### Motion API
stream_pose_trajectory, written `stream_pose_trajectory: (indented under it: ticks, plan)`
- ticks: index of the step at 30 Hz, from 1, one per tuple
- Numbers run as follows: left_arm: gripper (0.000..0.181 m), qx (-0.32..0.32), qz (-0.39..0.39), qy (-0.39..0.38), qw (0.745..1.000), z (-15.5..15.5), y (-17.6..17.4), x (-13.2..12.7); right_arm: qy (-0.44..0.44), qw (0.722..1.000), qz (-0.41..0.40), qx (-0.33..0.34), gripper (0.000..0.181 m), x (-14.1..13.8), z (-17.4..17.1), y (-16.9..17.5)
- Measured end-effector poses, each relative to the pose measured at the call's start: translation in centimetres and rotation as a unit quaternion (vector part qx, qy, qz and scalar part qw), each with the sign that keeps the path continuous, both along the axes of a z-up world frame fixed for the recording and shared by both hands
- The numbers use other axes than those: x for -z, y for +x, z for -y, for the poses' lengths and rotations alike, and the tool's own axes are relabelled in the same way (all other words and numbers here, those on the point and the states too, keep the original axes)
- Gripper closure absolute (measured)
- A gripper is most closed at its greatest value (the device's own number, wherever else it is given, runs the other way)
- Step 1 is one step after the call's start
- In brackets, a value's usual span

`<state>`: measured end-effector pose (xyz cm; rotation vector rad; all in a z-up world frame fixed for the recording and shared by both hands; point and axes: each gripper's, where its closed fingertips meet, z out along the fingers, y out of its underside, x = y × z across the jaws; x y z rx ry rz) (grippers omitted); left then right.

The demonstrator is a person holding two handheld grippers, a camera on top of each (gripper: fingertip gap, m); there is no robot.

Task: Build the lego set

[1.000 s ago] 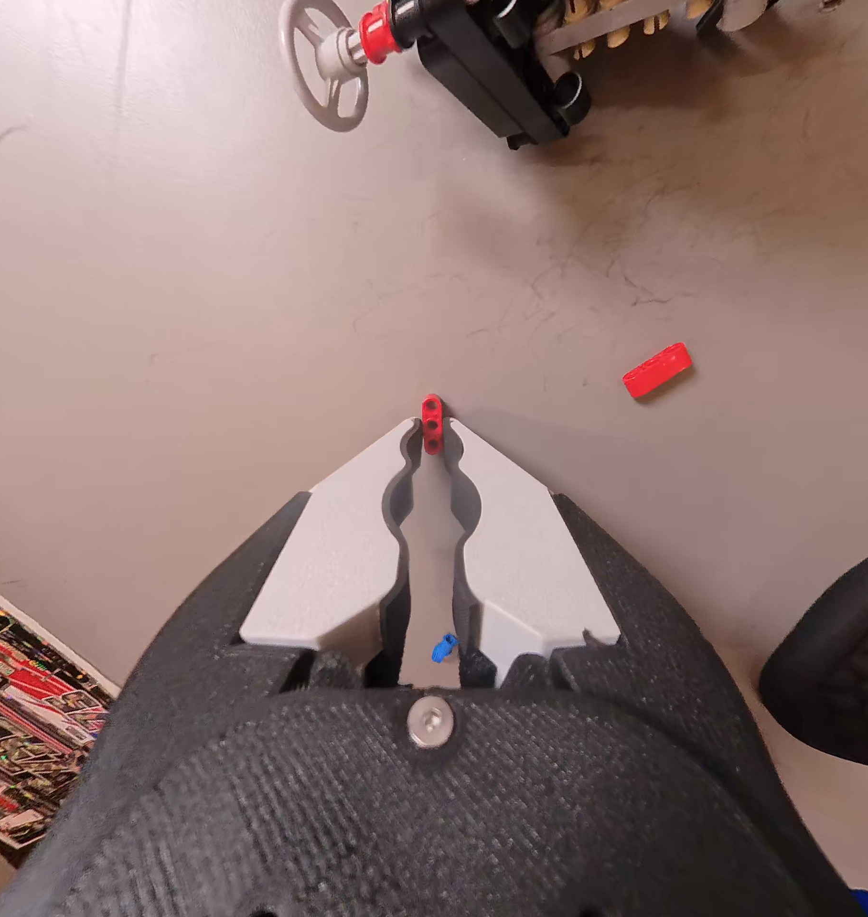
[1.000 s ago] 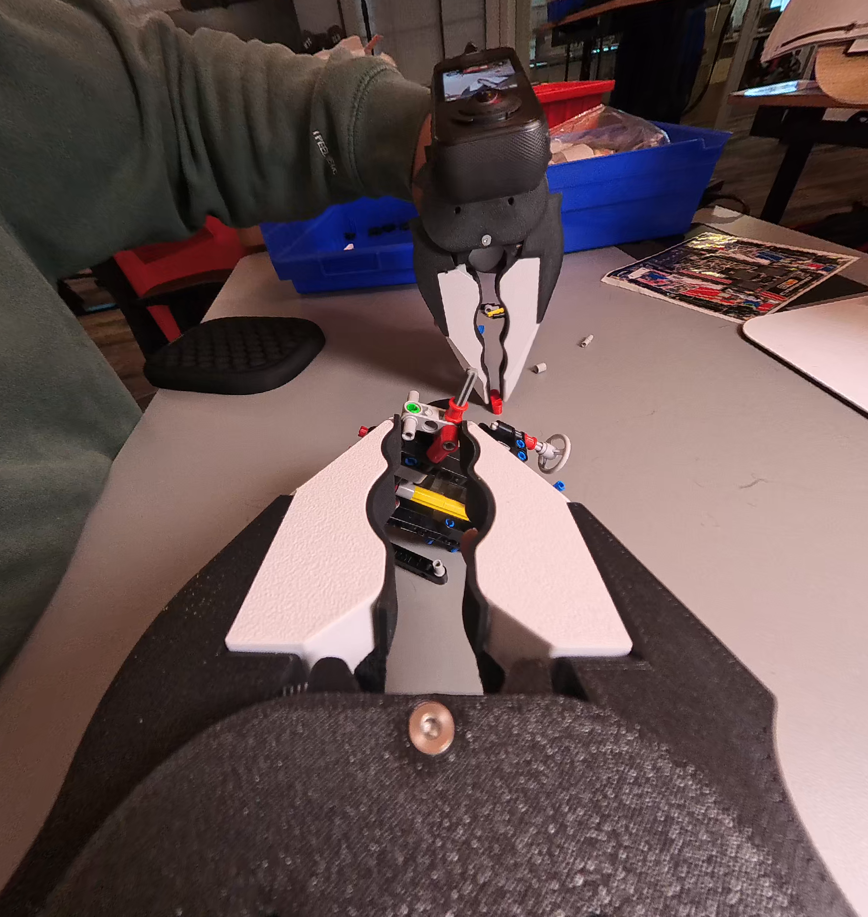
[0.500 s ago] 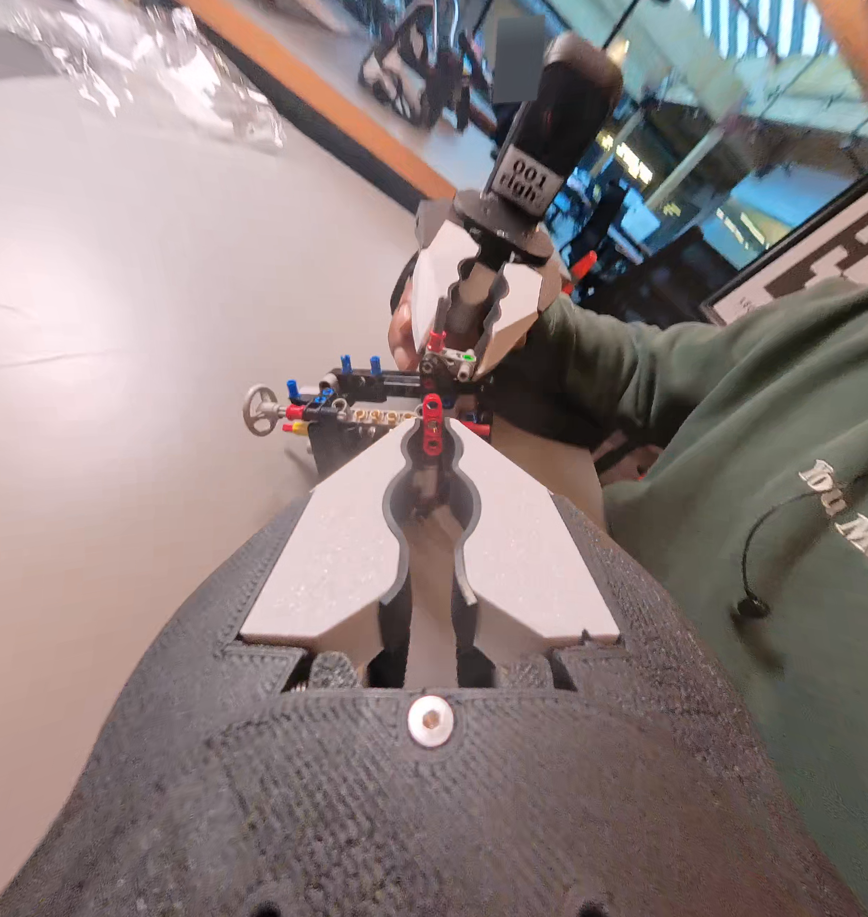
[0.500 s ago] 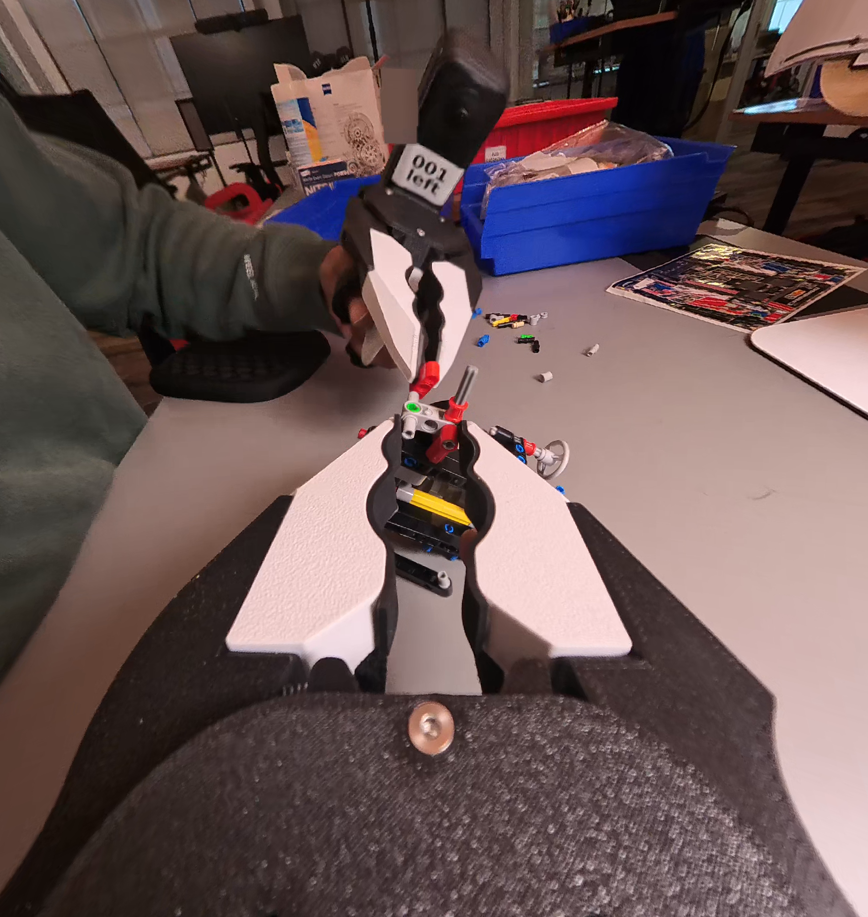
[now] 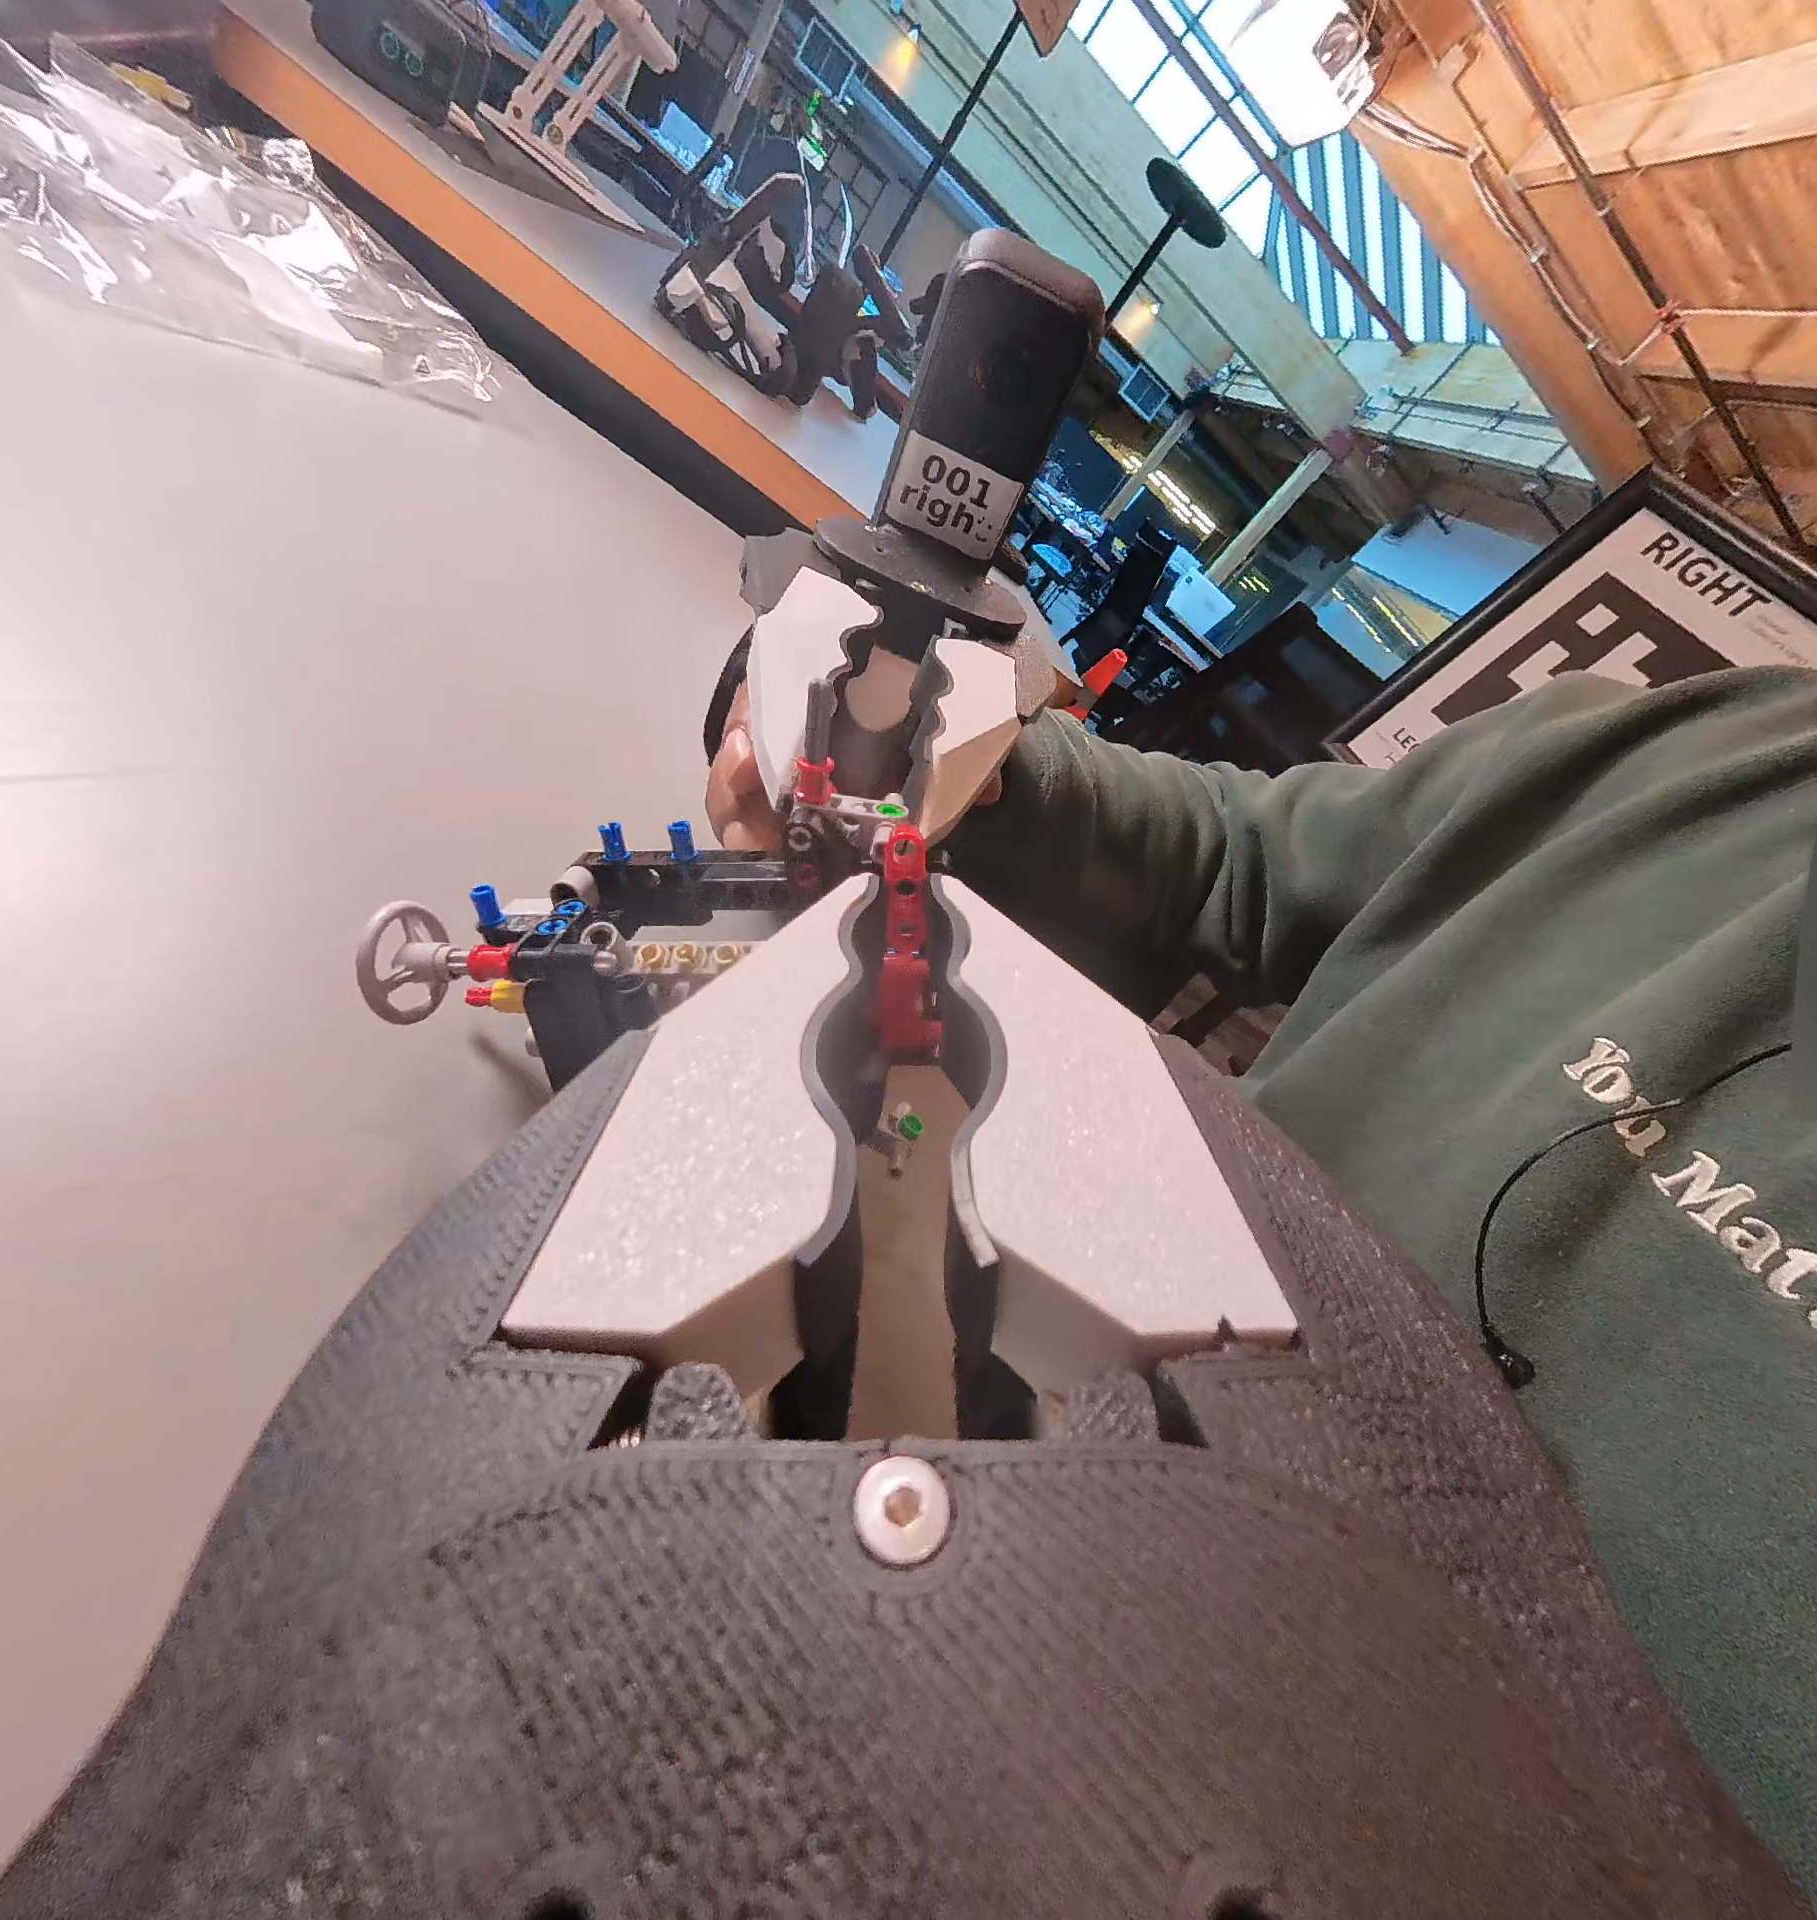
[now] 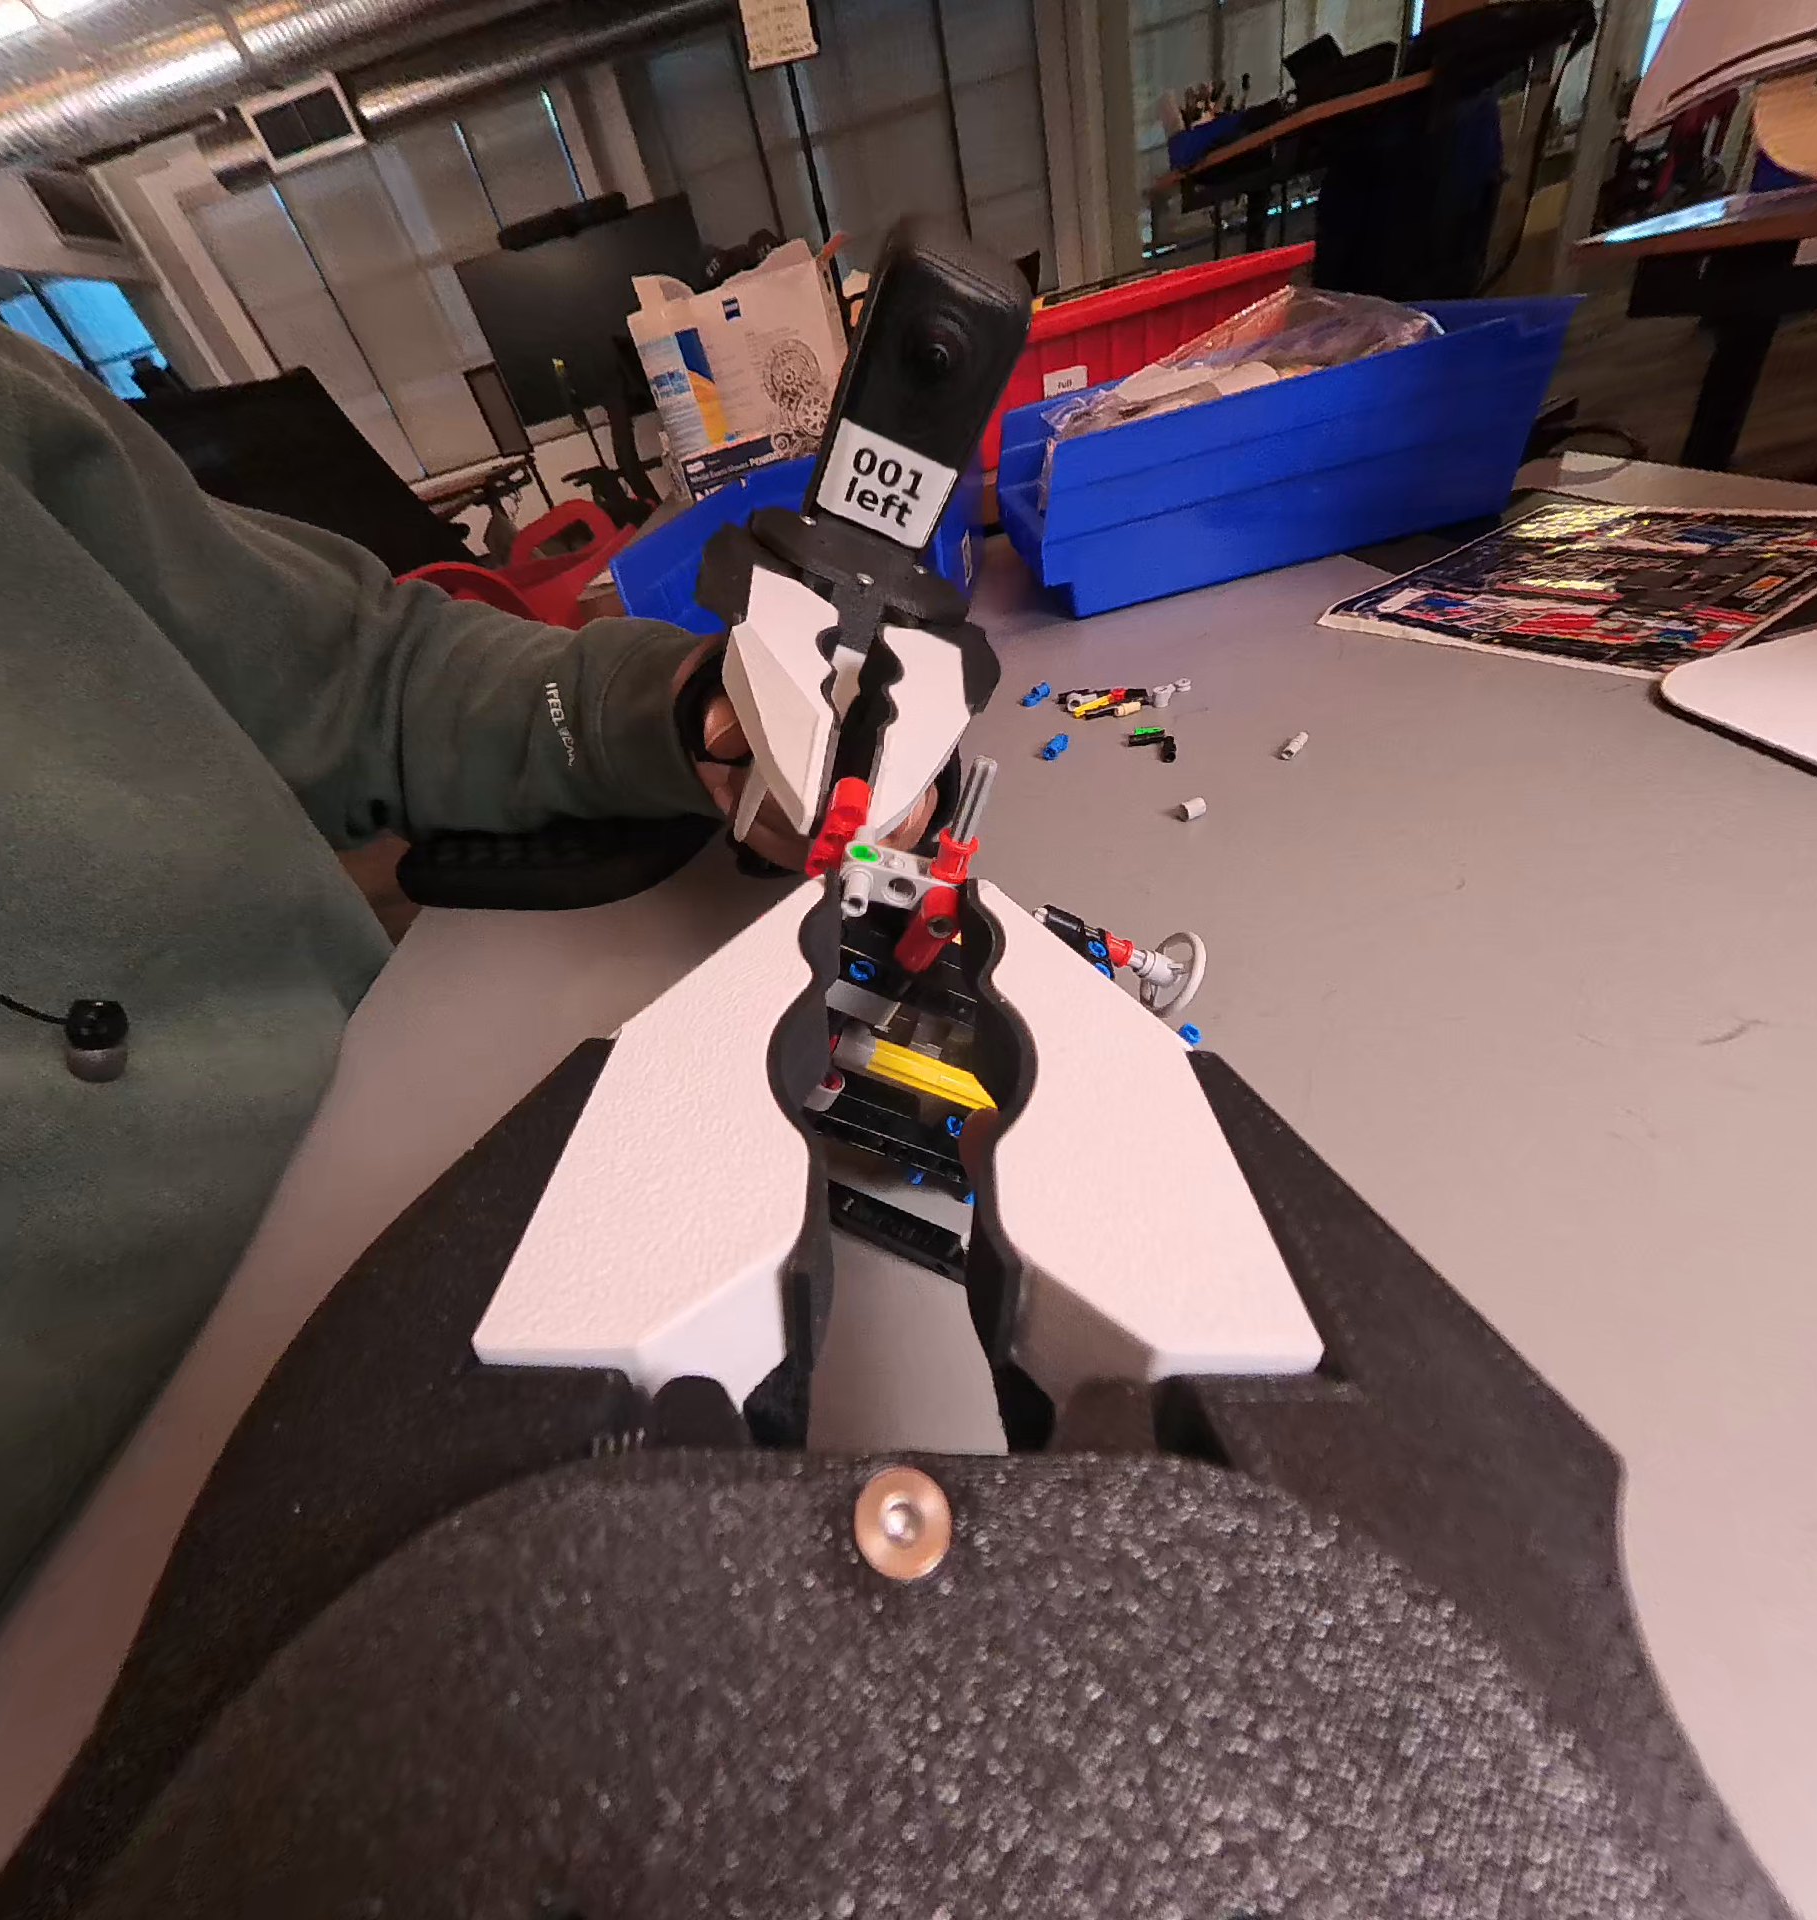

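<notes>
My left gripper (image 5: pixel 904 883) is shut on a small red beam with holes (image 5: pixel 902 857) and holds it up against the top of the lego model (image 5: pixel 613 935). The model is black, with a grey wheel (image 5: pixel 400 961) on an axle. My right gripper (image 6: pixel 899 894) is shut on the lego model (image 6: pixel 904 1081) and holds it on the grey table (image 6: pixel 1403 1039). A grey connector with a green pin (image 6: pixel 878 868) and a grey axle (image 6: pixel 971 800) stick up from the model. The red beam (image 6: pixel 839 821) touches that connector. The left gripper also shows in the right wrist view (image 6: pixel 831 821).
Loose small pieces (image 6: pixel 1112 707) lie on the table behind the model. Blue bins (image 6: pixel 1288 457) and an instruction booklet (image 6: pixel 1610 582) are at the back right. A black wrist rest (image 6: pixel 540 862) lies at the left. The person's green sleeve (image 6: pixel 312 675) reaches in from the left. Both grippers' tips are close together, under 4 cm apart.
My left gripper has lifted the red beam off the table, turned to face the model and moved the beam up to the grey connector. The right gripper has kept hold of the model.
</notes>
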<state>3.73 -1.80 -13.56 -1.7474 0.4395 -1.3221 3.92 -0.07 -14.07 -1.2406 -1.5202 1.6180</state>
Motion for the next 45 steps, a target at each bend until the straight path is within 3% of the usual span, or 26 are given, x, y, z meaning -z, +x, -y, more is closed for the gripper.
stream_pose_trajectory:
  ticks: [15, 22, 30, 38, 45]
  plan:
    - [0.177, -0.007, 0.052, -0.048, 0.997, -0.3, -0.1, 0.5, -0.039, 0.999, 0.006, -0.002, 0.16, 0.1, 0.0, -0.2]
    - [0.177, 0.02, 0.023, -0.07, 0.997, 0.4, 0.3, 0.6, 0.02, 0.999, 0.041, 0.0, 0.16, 0.1, 0.8, -0.2]
    - [0.176, 0.105, -0.156, -0.038, 0.981, 2.5, 0.6, 0.5, 0.088, 0.992, 0.087, -0.033, 0.161, 0.0, 2.9, 0.3]
    - [0.176, 0.195, -0.338, -0.06, 0.919, 4.3, 0.4, 0.7, 0.134, 0.984, 0.105, -0.048, 0.161, 0.2, 4.7, 0.2]
    - [0.177, 0.231, -0.409, -0.094, 0.878, 4.7, 0.3, 0.6, 0.153, 0.979, 0.125, -0.046, 0.161, -0.1, 5.0, 0.3]
